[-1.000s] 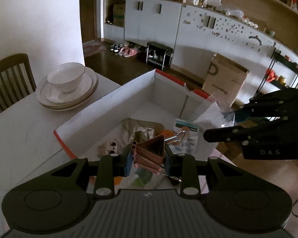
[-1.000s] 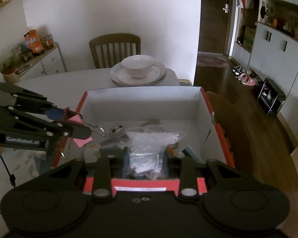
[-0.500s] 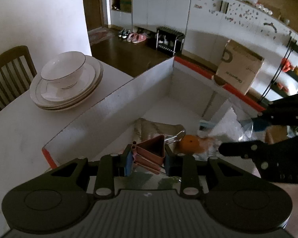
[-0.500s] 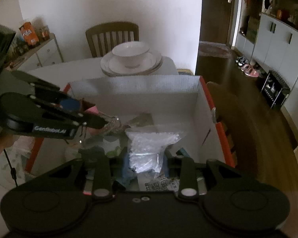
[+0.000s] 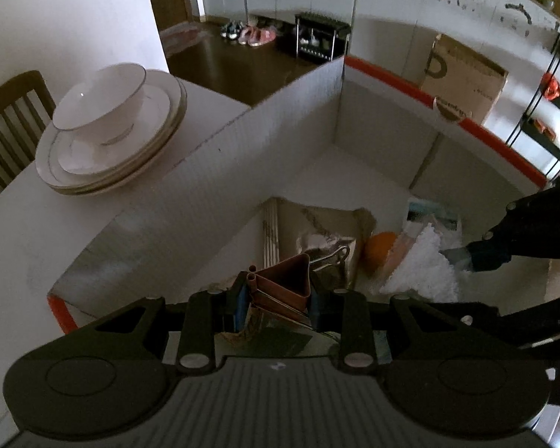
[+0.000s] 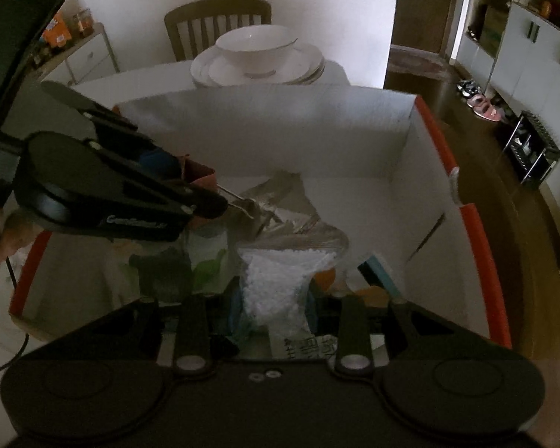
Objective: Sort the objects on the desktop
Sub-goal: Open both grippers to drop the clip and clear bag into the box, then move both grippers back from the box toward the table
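My left gripper [image 5: 278,295] is shut on a pink binder clip [image 5: 285,280] and holds it low inside the white cardboard box [image 5: 220,186]. It also shows in the right wrist view [image 6: 205,201]. My right gripper [image 6: 274,298] is shut on a clear bag of white pellets [image 6: 280,283], also down inside the box [image 6: 354,138]. In the left wrist view the bag [image 5: 425,265] and right gripper [image 5: 463,257] sit at the right. The box floor holds a silver foil packet [image 5: 324,231], an orange round thing [image 5: 382,248] and a printed packet [image 5: 433,216].
A white bowl on stacked plates [image 5: 104,127] stands on the white table [image 5: 26,239] behind the box's far wall; it also shows in the right wrist view [image 6: 257,56]. A wooden chair [image 6: 216,18] is behind the table. The box rim is orange [image 6: 478,224].
Both grippers have moved forward and down into the box with their loads. The bag and the clip now hang close above the things on the box floor.
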`<state>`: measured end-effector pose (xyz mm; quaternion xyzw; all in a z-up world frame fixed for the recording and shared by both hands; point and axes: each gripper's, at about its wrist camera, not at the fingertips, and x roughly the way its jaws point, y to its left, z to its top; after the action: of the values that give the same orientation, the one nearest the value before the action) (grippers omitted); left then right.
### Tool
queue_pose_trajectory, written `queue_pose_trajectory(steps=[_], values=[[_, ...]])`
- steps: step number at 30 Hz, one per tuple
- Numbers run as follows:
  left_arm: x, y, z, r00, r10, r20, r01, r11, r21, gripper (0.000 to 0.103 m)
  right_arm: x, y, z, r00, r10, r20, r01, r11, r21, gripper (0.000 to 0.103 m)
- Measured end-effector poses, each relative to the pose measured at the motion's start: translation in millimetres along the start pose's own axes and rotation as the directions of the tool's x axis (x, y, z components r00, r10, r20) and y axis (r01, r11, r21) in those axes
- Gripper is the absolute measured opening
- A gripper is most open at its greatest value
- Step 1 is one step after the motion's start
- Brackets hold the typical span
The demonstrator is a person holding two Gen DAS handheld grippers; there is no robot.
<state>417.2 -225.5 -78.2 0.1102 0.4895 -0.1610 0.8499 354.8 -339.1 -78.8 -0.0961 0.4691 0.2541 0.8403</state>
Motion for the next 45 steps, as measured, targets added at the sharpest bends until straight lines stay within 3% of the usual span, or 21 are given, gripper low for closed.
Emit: queue_pose_trajectory(steps=[14, 26, 28, 30, 42, 45], values=[[10, 2, -1, 0.999, -0.01, -0.038, 0.01, 1.0, -0.012, 0.03, 17, 3, -3, 0.999, -0.007, -0.052, 0.007, 1.0, -0.013, 0.034], [3, 4, -7, 1.0, 0.003, -0.01, -0.004, 1.0, -0.031, 0.032, 3, -2, -4, 1.0, 0.0, -0.028, 0.001, 1.0, 0.019, 0.054], [0, 4, -8, 1.0, -0.003, 0.001, 0.003, 0.999, -0.036, 0.037, -1, -1, -5, 1.0, 0.004, -0.02, -0.003, 1.0, 0.017, 0.058], [-5, 4, -9, 1.0, -0.004, 0.016, 0.005, 0.999, -0.036, 0.055, -5, 0, -5, 1.0, 0.005, -0.013, -0.005, 1.0, 0.014, 0.06], [-38, 6, -17, 0.995, -0.039, 0.093, 0.044, 0.998, -0.049, 0.056, -33, 6, -3, 0.999, -0.005, 0.048, 0.004, 1.0, 0.017, 0.064], [-49, 6, -21, 0.992, -0.048, 0.117, 0.054, 0.997, -0.05, 0.056, -44, 8, -3, 0.997, -0.005, 0.071, 0.003, 1.0, 0.027, 0.07]])
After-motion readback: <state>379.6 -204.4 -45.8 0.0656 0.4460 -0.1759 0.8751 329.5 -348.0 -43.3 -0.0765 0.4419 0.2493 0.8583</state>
